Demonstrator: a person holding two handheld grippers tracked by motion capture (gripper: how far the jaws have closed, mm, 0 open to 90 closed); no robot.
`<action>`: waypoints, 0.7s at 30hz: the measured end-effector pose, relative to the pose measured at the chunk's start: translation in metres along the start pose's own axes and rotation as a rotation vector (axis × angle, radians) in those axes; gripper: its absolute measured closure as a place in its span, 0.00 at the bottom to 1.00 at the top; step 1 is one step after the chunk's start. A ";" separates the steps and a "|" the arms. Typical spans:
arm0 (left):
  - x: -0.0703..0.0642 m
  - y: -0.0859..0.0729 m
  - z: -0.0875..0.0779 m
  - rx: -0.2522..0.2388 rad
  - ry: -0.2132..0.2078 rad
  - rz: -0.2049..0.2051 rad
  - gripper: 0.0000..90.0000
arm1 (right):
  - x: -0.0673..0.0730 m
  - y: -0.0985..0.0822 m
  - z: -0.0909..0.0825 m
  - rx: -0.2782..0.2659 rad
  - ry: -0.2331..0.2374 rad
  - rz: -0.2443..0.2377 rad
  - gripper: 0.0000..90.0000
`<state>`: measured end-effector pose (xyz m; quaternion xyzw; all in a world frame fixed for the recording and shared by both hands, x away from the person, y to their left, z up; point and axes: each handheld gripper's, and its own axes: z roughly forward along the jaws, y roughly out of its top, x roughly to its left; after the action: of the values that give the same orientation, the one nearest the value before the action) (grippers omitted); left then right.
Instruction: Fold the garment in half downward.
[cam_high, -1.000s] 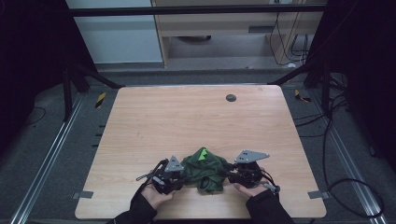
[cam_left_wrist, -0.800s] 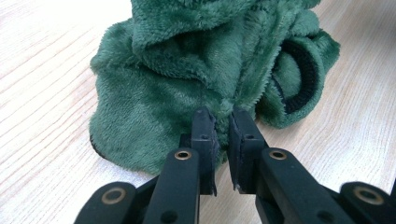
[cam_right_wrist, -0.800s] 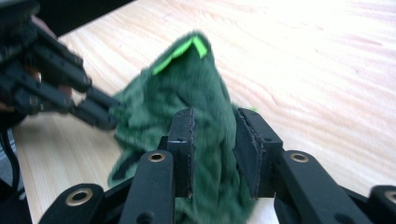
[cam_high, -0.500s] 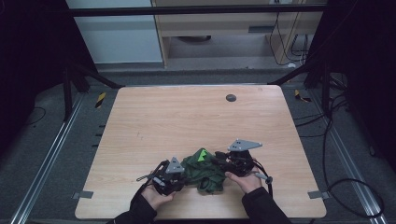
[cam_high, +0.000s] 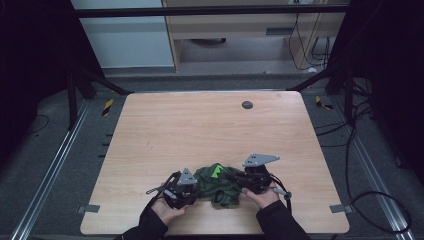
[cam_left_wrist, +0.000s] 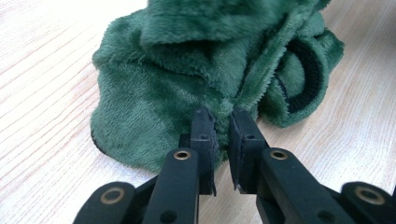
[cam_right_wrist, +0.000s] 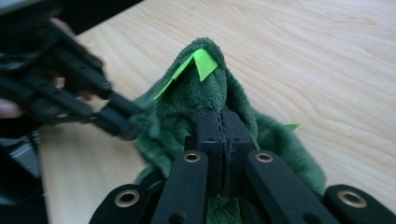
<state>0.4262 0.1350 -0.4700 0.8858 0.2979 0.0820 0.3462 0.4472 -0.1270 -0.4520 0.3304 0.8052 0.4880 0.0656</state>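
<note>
Green plush garment (cam_high: 218, 185) is seen in the high view crumpled at the near edge of the tabletop (cam_high: 200, 130), between the left gripper (cam_high: 192, 190) and the right gripper (cam_high: 239, 181), each held in a hand. In the left gripper view, the jaws are nearly together, pinched on a fold of the fleece (cam_left_wrist: 196, 70). In the right gripper view, the jaws have just been closing — now clamped together on the garment below a lime-green tag (cam_right_wrist: 198, 65).
</note>
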 end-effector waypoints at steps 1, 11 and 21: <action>0.000 0.000 0.000 0.000 -0.001 -0.002 0.90 | 0.002 -0.003 -0.005 -0.003 0.025 0.001 0.99; 0.000 0.000 0.001 -0.001 0.005 -0.007 0.89 | 0.010 -0.025 -0.016 0.041 0.119 -0.002 0.98; 0.001 0.000 0.000 -0.008 0.005 -0.015 0.89 | 0.012 -0.045 -0.014 0.108 0.135 0.004 0.97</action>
<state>0.4266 0.1358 -0.4704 0.8820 0.3052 0.0827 0.3494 0.4106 -0.1441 -0.4793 0.3015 0.8323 0.4651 -0.0078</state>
